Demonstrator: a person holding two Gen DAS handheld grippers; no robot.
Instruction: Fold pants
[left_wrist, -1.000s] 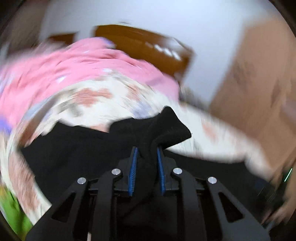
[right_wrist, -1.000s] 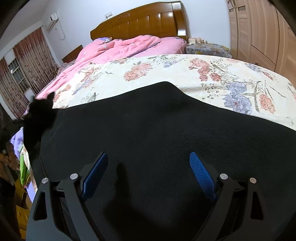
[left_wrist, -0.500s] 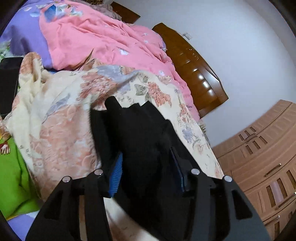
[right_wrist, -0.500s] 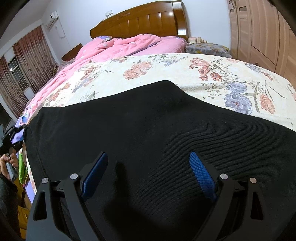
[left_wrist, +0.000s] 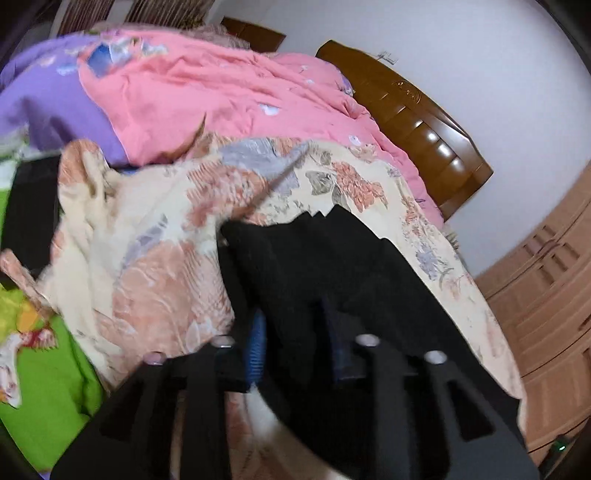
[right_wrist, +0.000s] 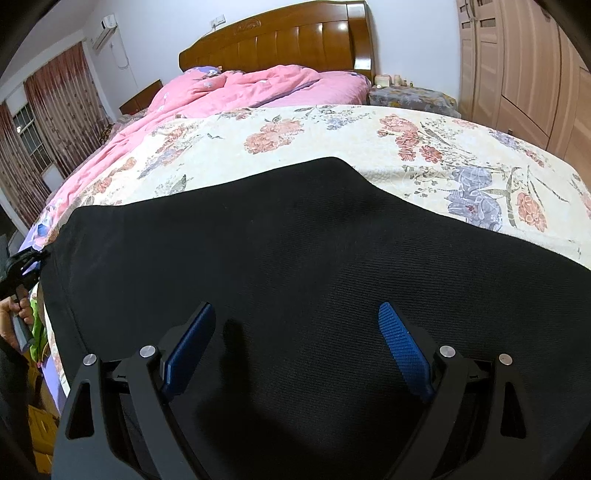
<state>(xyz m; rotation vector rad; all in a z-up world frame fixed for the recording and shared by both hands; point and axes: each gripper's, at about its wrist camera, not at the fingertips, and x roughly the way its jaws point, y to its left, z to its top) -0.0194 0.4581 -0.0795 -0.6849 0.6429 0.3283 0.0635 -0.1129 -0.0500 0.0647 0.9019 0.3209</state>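
A: Largest first. What fills the views?

B: A bed with a floral bedspread (right_wrist: 332, 147) and, at the upper left of the right wrist view, a pink quilt (right_wrist: 240, 92) against the wooden headboard (right_wrist: 280, 40). Black pants (right_wrist: 295, 266) lie flat across the spread's near part, filling the lower two thirds of that frame.

A: And their long axis?

B: It runs left to right across the right wrist view, parallel to the bed's near edge. Which end is waistband and which is hem cannot be told; the cloth is uniformly dark.

A: State of the tools?

B: The left gripper (left_wrist: 295, 332) has its blue pads (left_wrist: 256, 341) closed on a gathered end of the pants in the lower centre of its frame; the picture is motion-blurred. In the right wrist view it appears small at the far left edge (right_wrist: 22, 266). The right gripper (right_wrist: 295, 350) is released, its fingers spread wide above the cloth, grasping nothing.

A: Which step is in hand?

B: Judged from the layout, a lengthwise fold: one end is held, the rest lies smoothed. The next move calls for carrying the gripped end across toward the opposite end, with the right gripper either pinning the cloth or taking a matching corner so the edges align.
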